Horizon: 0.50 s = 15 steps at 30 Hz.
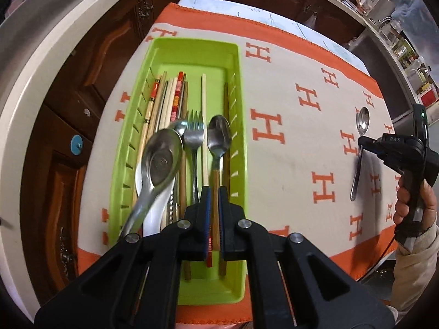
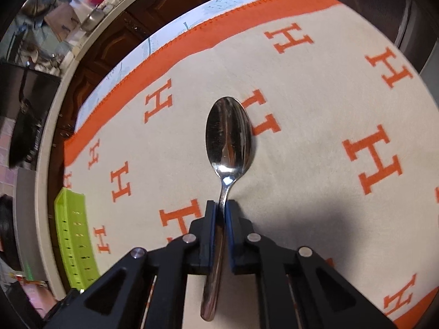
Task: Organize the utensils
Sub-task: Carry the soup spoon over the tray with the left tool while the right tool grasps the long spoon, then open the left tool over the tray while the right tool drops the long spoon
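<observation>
A lime green tray (image 1: 175,52) lies on the cloth at the left and holds several chopsticks (image 1: 167,98), a large steel spoon (image 1: 162,159), a white spoon under it and a fork (image 1: 194,131). My left gripper (image 1: 215,192) is shut on the brown handle of a wooden-handled spoon (image 1: 219,134), which points along the tray's right side, above the tray. My right gripper (image 2: 221,205), also seen from the left wrist (image 1: 360,145), is shut on the handle of a steel spoon (image 2: 229,134) just over the cloth, far right of the tray (image 2: 72,235).
An orange-bordered cream cloth (image 1: 296,148) with orange H marks covers the round table. Dark wooden cabinets (image 1: 90,63) and a pale counter edge (image 1: 33,63) curve around the far side. Kitchen jars and appliances (image 1: 384,2) stand at the back right. A person's hand (image 1: 411,203) holds the right gripper.
</observation>
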{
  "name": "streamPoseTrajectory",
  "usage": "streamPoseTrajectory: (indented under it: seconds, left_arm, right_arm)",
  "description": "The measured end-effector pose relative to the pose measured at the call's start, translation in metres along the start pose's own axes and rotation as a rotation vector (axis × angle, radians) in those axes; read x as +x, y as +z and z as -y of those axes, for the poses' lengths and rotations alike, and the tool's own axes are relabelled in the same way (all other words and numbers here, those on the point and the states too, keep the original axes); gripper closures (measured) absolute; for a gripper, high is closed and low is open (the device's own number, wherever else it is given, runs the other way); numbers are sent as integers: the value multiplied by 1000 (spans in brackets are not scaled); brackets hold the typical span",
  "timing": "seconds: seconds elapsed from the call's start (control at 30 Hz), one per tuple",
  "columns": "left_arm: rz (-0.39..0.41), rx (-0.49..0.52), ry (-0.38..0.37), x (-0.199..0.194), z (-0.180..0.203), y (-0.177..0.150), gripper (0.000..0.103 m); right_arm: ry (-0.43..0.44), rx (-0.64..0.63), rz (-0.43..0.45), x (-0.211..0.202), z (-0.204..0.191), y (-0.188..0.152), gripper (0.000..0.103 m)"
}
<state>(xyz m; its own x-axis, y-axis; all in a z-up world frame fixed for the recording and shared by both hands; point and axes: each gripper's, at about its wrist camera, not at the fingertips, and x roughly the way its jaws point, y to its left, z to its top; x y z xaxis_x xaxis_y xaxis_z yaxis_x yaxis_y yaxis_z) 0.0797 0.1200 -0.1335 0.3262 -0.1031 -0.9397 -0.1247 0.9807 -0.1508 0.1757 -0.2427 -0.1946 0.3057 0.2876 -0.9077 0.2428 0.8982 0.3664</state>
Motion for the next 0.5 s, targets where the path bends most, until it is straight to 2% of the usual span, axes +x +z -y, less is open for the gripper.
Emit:
streamPoseTrajectory:
  seconds: [0.3,0.37,0.5]
  left_arm:
    - [24,-38,0,-2,-20,-3,100]
    - [20,-49,-4,0,-24,-4,100]
    - [14,-60,-18,1,-29,-6,100]
  right_arm:
    - [-261,-304,83,3,-64,-22,98]
    - [-270,-331,86,4,-71,-25,100]
    - [-182,-286,20,8,-69,-20,97]
